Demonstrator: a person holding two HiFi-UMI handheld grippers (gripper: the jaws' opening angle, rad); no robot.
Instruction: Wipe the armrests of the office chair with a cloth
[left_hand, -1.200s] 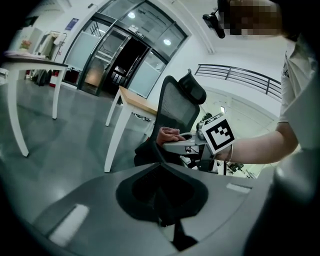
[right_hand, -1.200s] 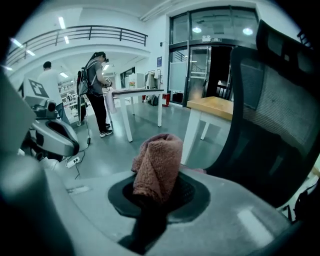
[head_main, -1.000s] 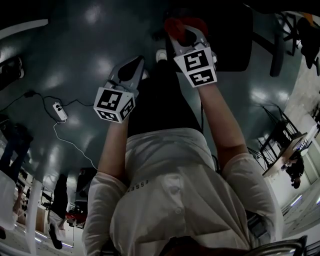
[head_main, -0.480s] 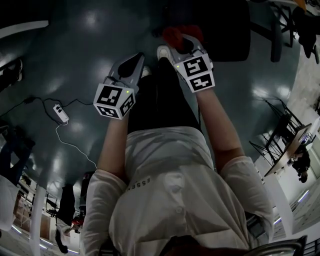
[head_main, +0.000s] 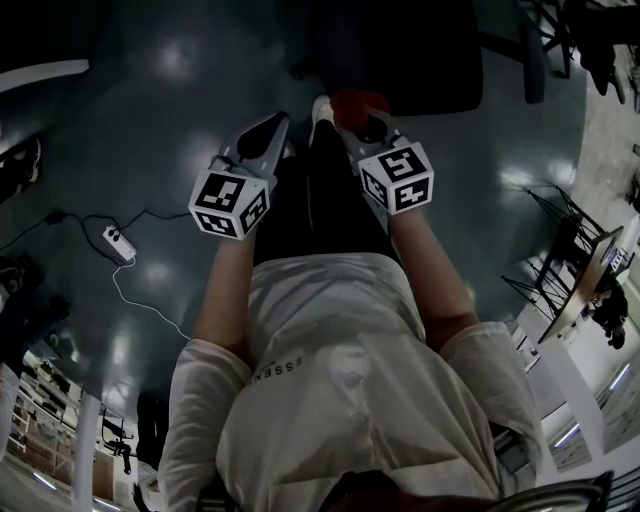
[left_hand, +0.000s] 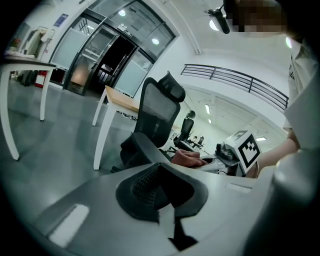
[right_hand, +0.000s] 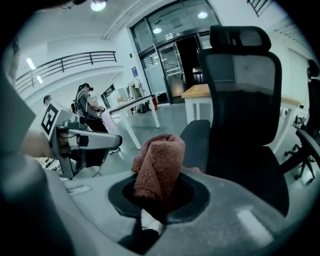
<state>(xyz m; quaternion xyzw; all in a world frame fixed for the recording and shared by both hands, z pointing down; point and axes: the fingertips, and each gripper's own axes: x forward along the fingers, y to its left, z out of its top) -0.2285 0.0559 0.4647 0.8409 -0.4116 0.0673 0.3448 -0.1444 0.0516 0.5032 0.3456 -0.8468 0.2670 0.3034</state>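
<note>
Since a second ago the right gripper (head_main: 362, 120) has drawn back toward the body and sits lower in the head view, its marker cube (head_main: 397, 178) now level with the left one (head_main: 230, 203); the left gripper (head_main: 270, 128) has barely shifted. Both forearms reach forward and down from the torso, roughly parallel, with the wrists straight and the two grippers side by side but apart, above the dark trousers.

Seen in its own view, the right gripper (right_hand: 157, 197) is clenched on a reddish knitted cloth (right_hand: 159, 165), which stands up bunched out of the jaws. From the head view the cloth (head_main: 358, 102) shows as a red wad at the gripper's tip, just short of the office chair (head_main: 400, 50). That chair (right_hand: 245, 100) faces the right gripper, its mesh back and headrest upright, and the cloth does not touch it.

Looking along the left gripper (left_hand: 161, 192), the jaws are pressed together with nothing between them; past them stand the chair (left_hand: 157, 120) and the cloth (left_hand: 187, 157) in the other gripper.

On the glossy floor (head_main: 150, 110) to the left lies a white power strip (head_main: 118, 242) with its cable
</note>
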